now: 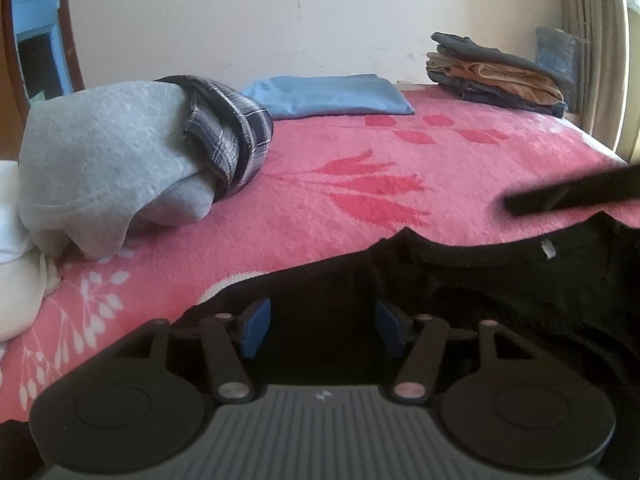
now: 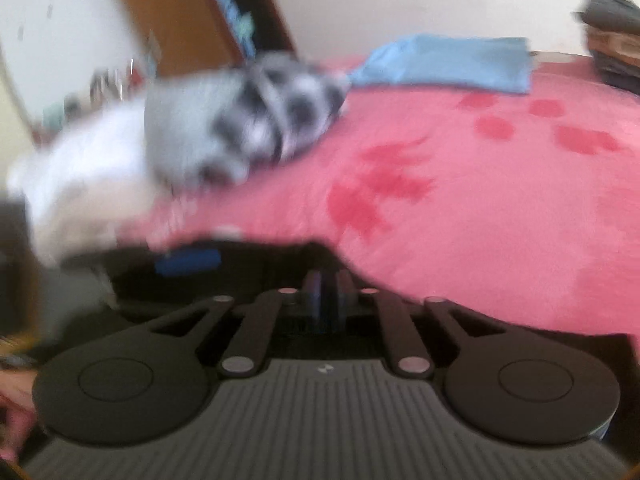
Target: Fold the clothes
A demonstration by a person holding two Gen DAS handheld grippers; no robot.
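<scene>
- The left gripper [image 1: 322,328] hangs low over a black garment [image 1: 500,280], its blue-padded fingers [image 1: 256,326] spread wide apart with nothing between them.
- The right gripper [image 2: 330,294] has its two fingers drawn together; the right wrist view is smeared, and a dark edge lies right at the tips, but I cannot tell whether any cloth is pinched.
- The black garment is spread on the near edge of the pink blanket [image 1: 360,168]; its lower part is cut off by the gripper body, and its folds are lost in the dark fabric. A small white tag [image 1: 547,249] shows near its upper edge.
- A dark, blurred bar [image 1: 576,196] reaches in from the right just above the garment; what it is cannot be made out.
- To the left, a grey sweatshirt [image 1: 104,160] is heaped over a plaid garment [image 1: 236,140], only partly visible beneath it. A white cloth [image 1: 16,264] beside them is cut by the frame.
- Farther back lies a folded blue garment [image 1: 332,96], and well apart, near the wall, a stack of folded clothes [image 1: 496,72].
</scene>
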